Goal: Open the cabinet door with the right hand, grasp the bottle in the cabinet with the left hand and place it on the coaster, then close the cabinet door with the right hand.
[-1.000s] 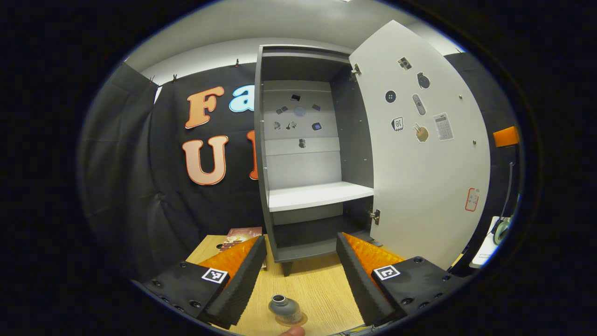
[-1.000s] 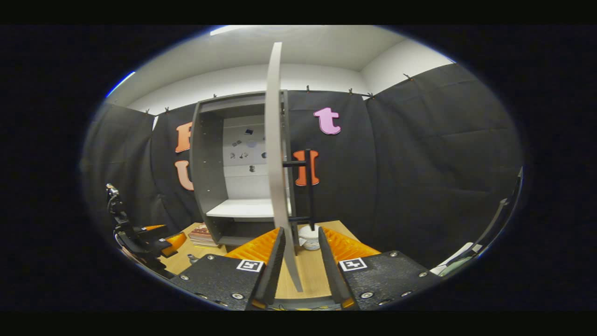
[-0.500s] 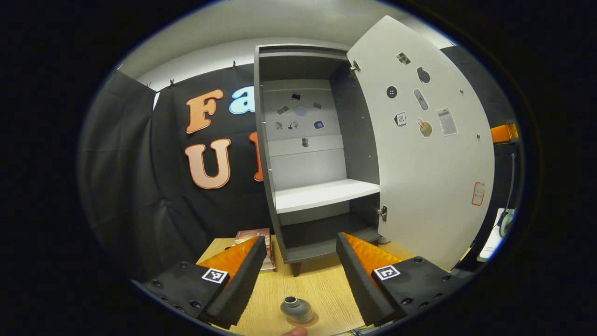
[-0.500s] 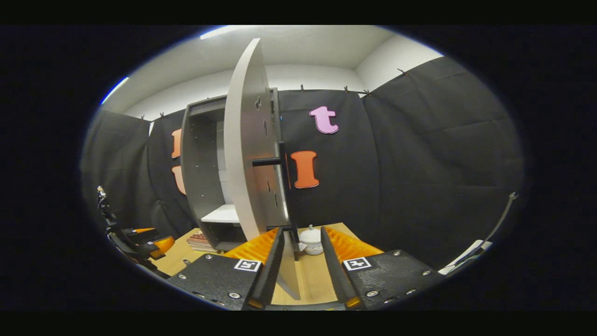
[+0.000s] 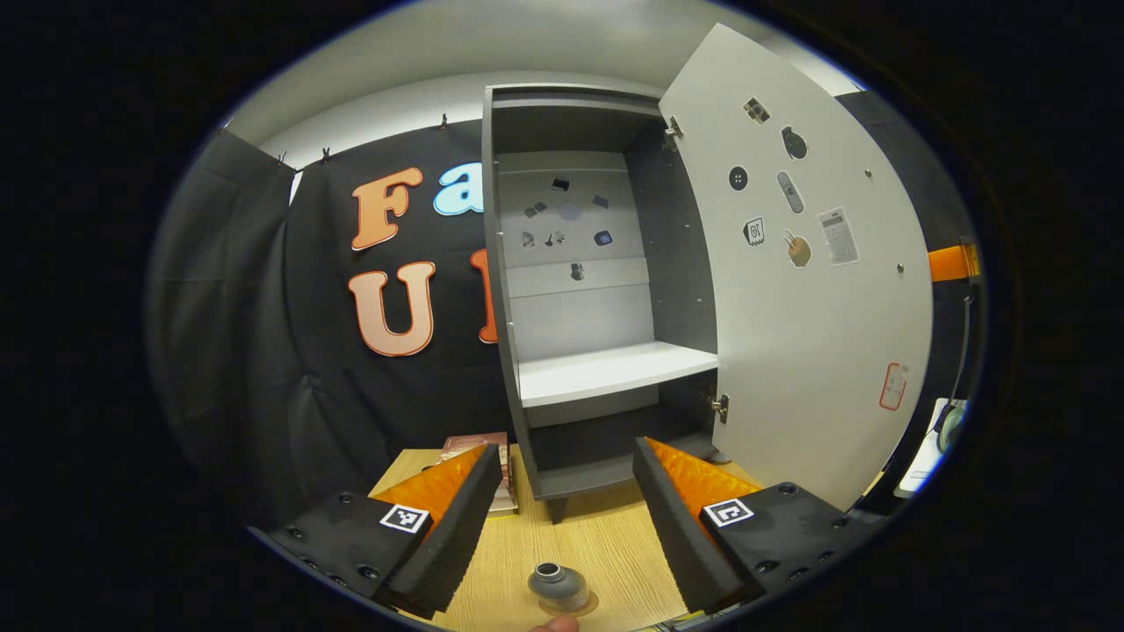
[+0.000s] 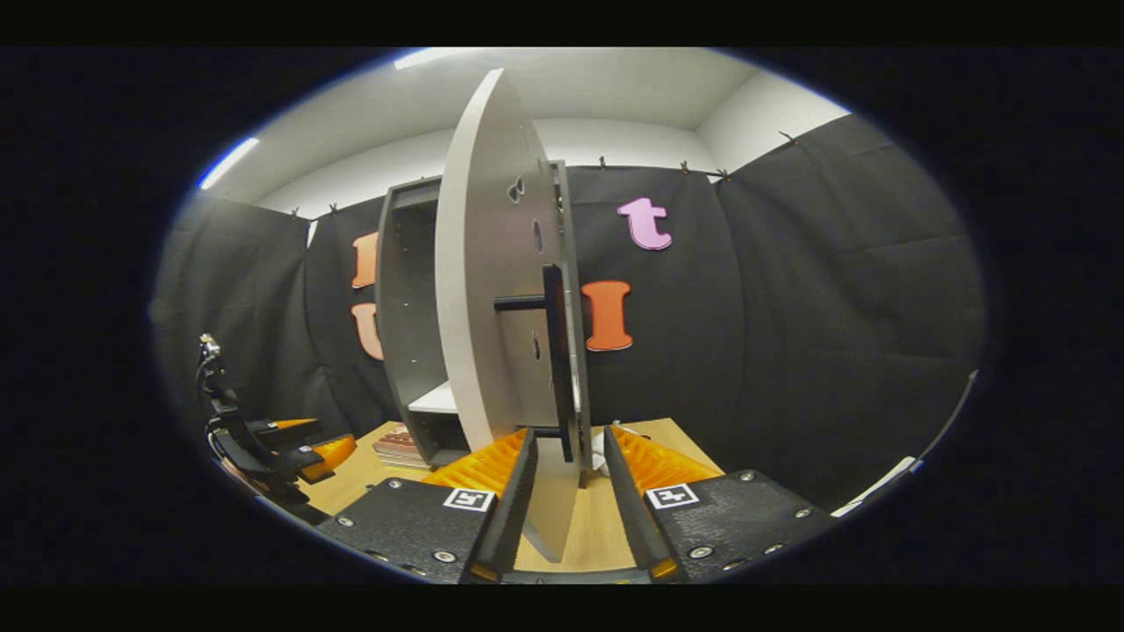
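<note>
A small grey bottle (image 5: 556, 585) stands upright on a round brown coaster (image 5: 587, 605) on the wooden table, just below and between the fingers of my left gripper (image 5: 565, 448), which is open and holds nothing. The grey cabinet (image 5: 615, 369) stands open, with a bare white shelf inside. Its white door (image 5: 808, 333) hangs out to the right. In the right gripper view the door (image 6: 492, 307) is seen nearly edge-on, its lower edge lying between the fingers of my right gripper (image 6: 569, 434). The jaws stand apart around it, beside the black bar handle (image 6: 557, 369).
A small stack of books (image 5: 479, 446) lies on the table (image 5: 597, 535) left of the cabinet's foot. A white object (image 6: 599, 455) sits on the table behind the door. The left gripper (image 6: 285, 443) shows at the far left of the right gripper view. Black cloth walls surround the booth.
The door has swung partway toward the cabinet, and my right gripper has gone round with its edge. The left gripper has shifted only slightly, and the bottle has stayed on the coaster.
</note>
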{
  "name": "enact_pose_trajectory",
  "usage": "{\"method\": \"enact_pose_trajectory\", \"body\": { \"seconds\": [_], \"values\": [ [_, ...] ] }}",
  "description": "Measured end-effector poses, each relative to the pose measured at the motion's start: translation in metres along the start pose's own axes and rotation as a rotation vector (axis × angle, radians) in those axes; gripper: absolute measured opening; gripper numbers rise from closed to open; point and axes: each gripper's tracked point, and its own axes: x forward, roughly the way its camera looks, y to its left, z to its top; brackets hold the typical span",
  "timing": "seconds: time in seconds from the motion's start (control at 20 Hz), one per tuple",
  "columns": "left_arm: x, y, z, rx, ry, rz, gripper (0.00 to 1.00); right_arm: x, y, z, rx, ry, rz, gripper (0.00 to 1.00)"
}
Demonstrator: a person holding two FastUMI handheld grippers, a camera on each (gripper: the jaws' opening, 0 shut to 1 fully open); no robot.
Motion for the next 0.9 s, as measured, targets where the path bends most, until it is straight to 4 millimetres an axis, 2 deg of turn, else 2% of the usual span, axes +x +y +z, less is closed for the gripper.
{"method": "enact_pose_trajectory", "body": {
  "seconds": [0.15,0.4,0.65,0.7,0.85,0.9],
  "values": [
    [-0.001,0.008,-0.001,-0.002,0.002,0.005,0.98,0.005,0.027,-0.002,0.002,0.0,0.047,0.49],
    [-0.001,0.033,-0.007,-0.009,0.017,0.035,0.98,0.02,0.073,-0.006,0.006,0.002,0.125,0.49],
    [0.006,0.061,-0.011,-0.03,0.018,0.068,0.98,0.041,0.108,-0.008,0.004,0.003,0.18,0.52],
    [0.006,0.067,-0.012,-0.032,0.02,0.074,0.98,0.046,0.117,-0.01,0.003,0.007,0.188,0.48],
    [0.013,0.085,-0.011,-0.029,0.018,0.096,0.98,0.066,0.141,-0.009,-0.004,0.004,0.21,0.59],
    [0.016,0.092,-0.011,-0.031,0.016,0.103,0.98,0.077,0.149,-0.009,-0.009,0.0,0.216,0.58]
  ]
}}
